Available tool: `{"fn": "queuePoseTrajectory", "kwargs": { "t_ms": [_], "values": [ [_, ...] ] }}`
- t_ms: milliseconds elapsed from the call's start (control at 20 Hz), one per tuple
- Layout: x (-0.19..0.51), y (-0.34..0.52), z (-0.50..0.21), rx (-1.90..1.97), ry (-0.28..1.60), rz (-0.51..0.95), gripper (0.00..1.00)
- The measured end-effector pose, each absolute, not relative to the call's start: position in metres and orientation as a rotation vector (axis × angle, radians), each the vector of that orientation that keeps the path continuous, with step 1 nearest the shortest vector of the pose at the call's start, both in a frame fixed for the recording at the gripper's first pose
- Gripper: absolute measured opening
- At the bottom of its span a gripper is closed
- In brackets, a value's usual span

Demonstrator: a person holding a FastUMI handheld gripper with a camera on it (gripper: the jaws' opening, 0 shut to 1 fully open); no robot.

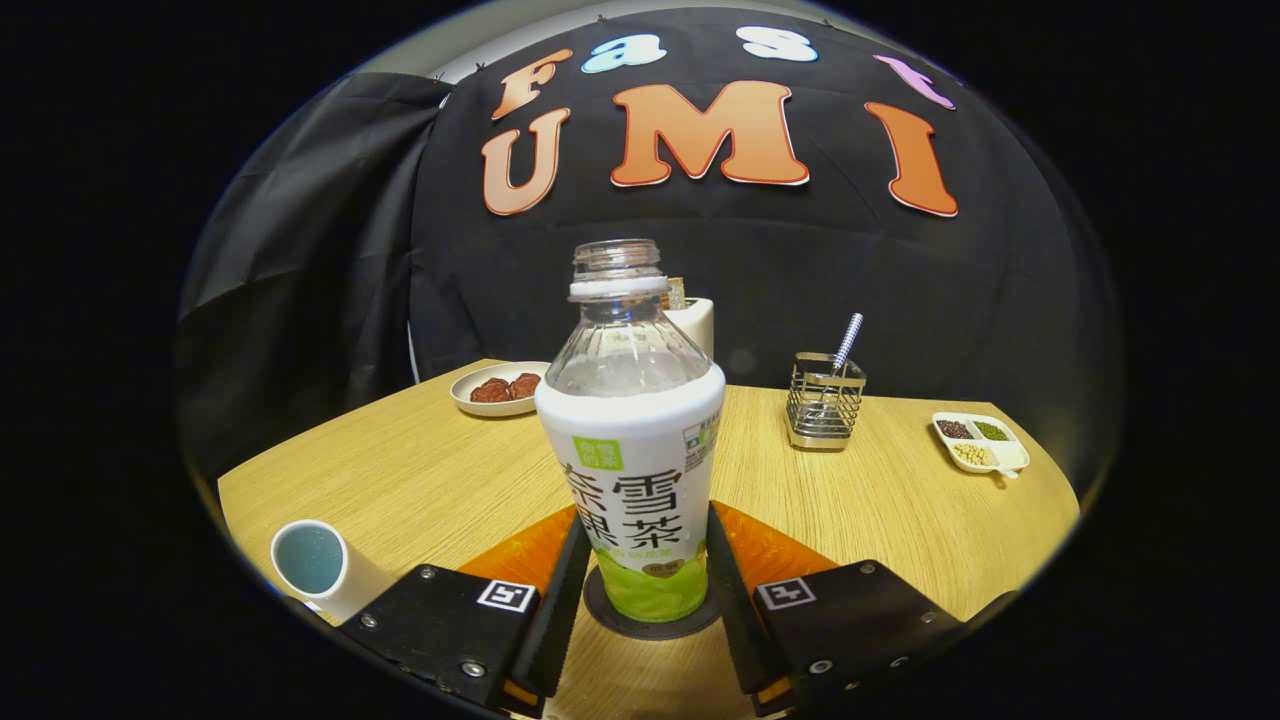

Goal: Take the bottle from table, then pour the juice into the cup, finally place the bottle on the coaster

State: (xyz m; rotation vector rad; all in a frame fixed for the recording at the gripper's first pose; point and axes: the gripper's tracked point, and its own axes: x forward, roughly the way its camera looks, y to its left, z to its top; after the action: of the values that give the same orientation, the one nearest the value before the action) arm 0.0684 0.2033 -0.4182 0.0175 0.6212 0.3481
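A capless clear bottle (632, 440) with a white and green label stands upright on a dark round coaster (650, 622) on the wooden table (420, 480). It looks empty. My gripper (648, 535) holds it low on the label, one black finger (570, 570) pressing each side, so it is shut on the bottle. To the left of my fingers, near the table's front edge, stands a white cup (315, 565) with a pale blue inside.
Beyond the bottle sit a plate of red-brown food (500, 388), a white container (695, 322), a wire holder with a striped straw (825, 400) and a divided dish of beans (980, 443) at the far right.
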Motion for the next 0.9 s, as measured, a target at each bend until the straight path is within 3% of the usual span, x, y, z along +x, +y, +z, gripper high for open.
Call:
{"fn": "queuePoseTrajectory", "kwargs": {
  "t_ms": [150, 300, 400, 900],
  "values": [
    [0.062, 0.204, -0.413, -0.001, 0.624, 0.366, 0.72],
    [0.060, 0.196, -0.399, -0.025, 0.598, 0.366, 0.90],
    [0.058, 0.192, -0.384, -0.013, 0.580, 0.372, 0.94],
    [0.054, 0.135, -0.233, -0.024, 0.329, 0.311, 0.97]
  ]
}}
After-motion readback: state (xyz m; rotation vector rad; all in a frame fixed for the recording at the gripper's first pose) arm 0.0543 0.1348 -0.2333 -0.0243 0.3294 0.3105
